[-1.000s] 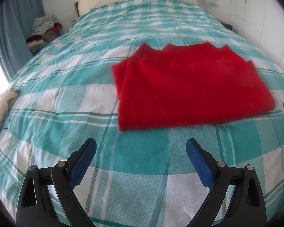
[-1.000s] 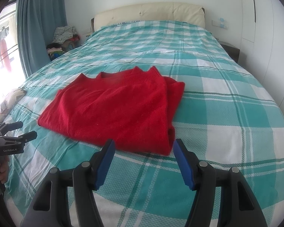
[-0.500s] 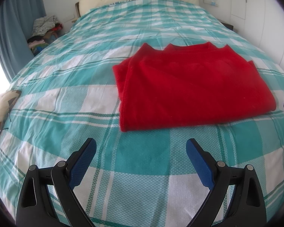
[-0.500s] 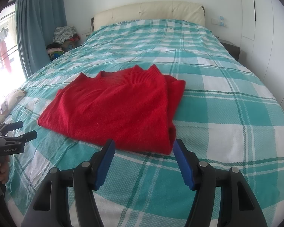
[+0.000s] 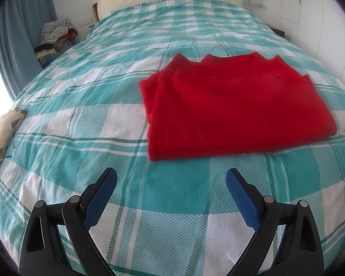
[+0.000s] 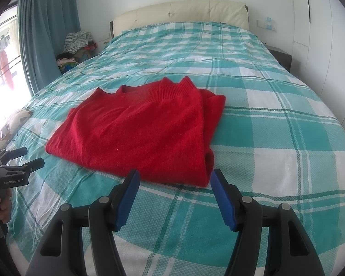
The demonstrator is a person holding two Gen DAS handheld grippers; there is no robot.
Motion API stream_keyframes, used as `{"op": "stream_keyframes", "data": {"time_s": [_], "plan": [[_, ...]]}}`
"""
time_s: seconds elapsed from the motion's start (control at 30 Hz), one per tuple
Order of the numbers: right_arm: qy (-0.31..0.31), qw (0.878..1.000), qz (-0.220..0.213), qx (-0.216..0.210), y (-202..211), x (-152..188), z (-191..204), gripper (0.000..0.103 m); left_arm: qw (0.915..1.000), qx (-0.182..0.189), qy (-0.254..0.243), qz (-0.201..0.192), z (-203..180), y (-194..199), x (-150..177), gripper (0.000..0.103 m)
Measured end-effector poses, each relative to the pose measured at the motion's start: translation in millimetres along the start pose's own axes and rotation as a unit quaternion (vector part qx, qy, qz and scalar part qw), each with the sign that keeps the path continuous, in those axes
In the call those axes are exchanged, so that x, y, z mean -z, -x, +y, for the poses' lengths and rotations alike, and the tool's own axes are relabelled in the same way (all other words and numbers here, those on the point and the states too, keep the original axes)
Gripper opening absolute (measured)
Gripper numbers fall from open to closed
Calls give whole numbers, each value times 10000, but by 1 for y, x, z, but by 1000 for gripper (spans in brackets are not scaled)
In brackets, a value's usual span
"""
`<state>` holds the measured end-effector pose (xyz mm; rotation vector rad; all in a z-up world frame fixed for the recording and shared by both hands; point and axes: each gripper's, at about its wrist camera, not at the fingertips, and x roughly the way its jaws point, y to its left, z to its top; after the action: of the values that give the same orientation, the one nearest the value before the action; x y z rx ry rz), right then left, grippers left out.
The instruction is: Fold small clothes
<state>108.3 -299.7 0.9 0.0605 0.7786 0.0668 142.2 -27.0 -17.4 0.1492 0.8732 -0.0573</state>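
A red knit sweater (image 5: 237,108) lies folded into a flat rectangle on the teal and white checked bed (image 5: 99,105); it also shows in the right wrist view (image 6: 140,133). My left gripper (image 5: 171,184) is open and empty, held above the sheet just short of the sweater's near edge. My right gripper (image 6: 175,181) is open and empty, its blue pads (image 6: 220,192) close to the sweater's near right corner. The left gripper also appears at the left edge of the right wrist view (image 6: 23,158).
A cream headboard (image 6: 181,13) stands at the far end. A pile of clothes (image 6: 77,48) sits by the blue curtain (image 6: 46,27) at the left. A patterned cushion (image 5: 4,124) lies at the bed's left edge. White wardrobe doors (image 6: 322,23) line the right.
Both grippers have hardly moved; the left view has shifted very slightly. The sweater lies as before.
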Motion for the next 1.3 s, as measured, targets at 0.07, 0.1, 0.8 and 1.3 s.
{"op": "stream_keyframes", "data": {"time_s": [0.07, 0.1, 0.8, 1.3], "plan": [[-17, 10000, -13, 1, 0, -1, -2, 64, 10000, -6, 20, -16, 2, 1, -1, 96], [-61, 10000, -39, -17, 0, -1, -3, 64, 10000, -9, 37, -30, 3, 1, -2, 96], [-1906, 9643, 1503, -1061, -143, -71, -68, 17, 9963, 177, 776, -320, 54, 27, -21, 96], [-1533, 9634, 1564, -1544, -136, -169, 133, 12, 9858, -458, 1549, -461, 124, 33, -23, 97]]}}
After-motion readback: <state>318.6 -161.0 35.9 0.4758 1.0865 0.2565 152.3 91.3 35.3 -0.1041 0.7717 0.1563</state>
